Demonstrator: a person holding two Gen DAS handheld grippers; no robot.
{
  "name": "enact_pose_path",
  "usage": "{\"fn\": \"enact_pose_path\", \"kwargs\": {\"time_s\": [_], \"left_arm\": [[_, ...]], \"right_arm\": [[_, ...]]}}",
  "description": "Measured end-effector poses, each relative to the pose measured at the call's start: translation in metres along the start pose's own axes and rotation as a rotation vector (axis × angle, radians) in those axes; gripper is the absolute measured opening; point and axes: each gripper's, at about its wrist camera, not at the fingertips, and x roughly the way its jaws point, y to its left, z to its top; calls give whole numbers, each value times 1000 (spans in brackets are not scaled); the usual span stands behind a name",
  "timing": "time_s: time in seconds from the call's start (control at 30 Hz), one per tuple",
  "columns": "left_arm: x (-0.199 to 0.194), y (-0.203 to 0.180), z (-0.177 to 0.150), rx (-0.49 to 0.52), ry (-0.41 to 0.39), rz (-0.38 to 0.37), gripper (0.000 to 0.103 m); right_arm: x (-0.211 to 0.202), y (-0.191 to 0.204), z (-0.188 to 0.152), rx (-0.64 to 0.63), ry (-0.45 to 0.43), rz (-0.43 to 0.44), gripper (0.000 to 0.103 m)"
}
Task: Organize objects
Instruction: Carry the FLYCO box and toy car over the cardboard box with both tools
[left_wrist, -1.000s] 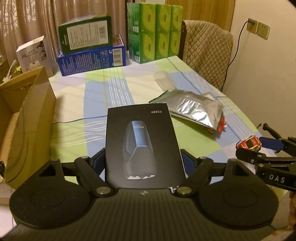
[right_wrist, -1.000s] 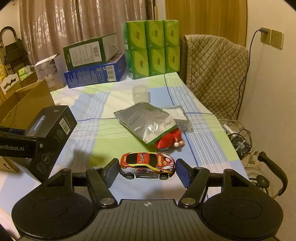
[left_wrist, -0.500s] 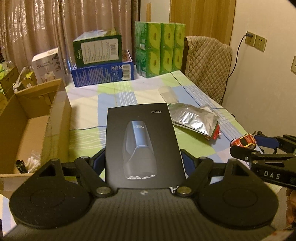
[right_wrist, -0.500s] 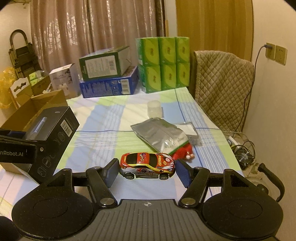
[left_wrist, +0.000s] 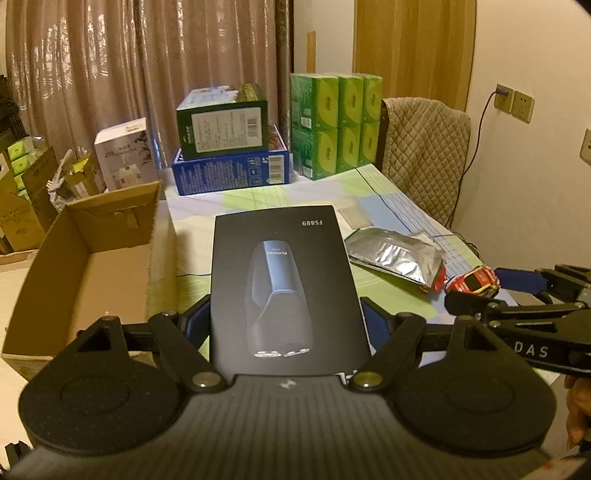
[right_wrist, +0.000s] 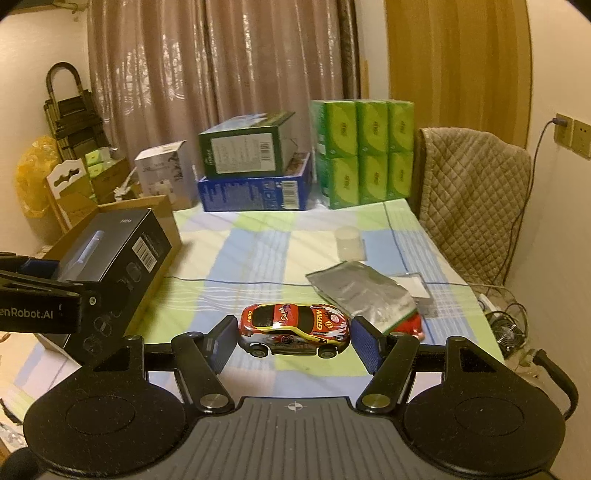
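Aloft, left gripper (left_wrist: 286, 325) clamps the black box (left_wrist: 284, 284); right gripper (right_wrist: 293, 339) pinches the toy car (right_wrist: 294, 329).

The black box (left_wrist: 286, 284) carries "FS889" upside down at its far end. The toy car (right_wrist: 294, 329) reads "GTRW" on its side and "FALLO" on its rear. The right gripper (left_wrist: 517, 295) arm shows "DAS"; the left gripper (right_wrist: 37, 280) arm shows "enRobot.AI". Print on the far boxes is too small to read.

left gripper (left_wrist: 285, 325) jaws clamped, right gripper (right_wrist: 293, 338) jaws clamped, side by side
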Motion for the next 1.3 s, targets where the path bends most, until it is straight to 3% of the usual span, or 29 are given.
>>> {"fn": "enact_pose_path", "kwargs": {"time_s": [0.7, 1.0, 1.3], "left_arm": [[-55, 66, 11, -17, -48, 98, 78], [-67, 132, 8, -54, -34, 169, 78], [-54, 198, 16, -68, 5, 221, 78]], "right_arm": [[-1, 80, 27, -68, -23, 134, 64], [16, 131, 39, -127, -20, 214, 64], [48, 180, 58, -152, -4, 316, 64]]}}
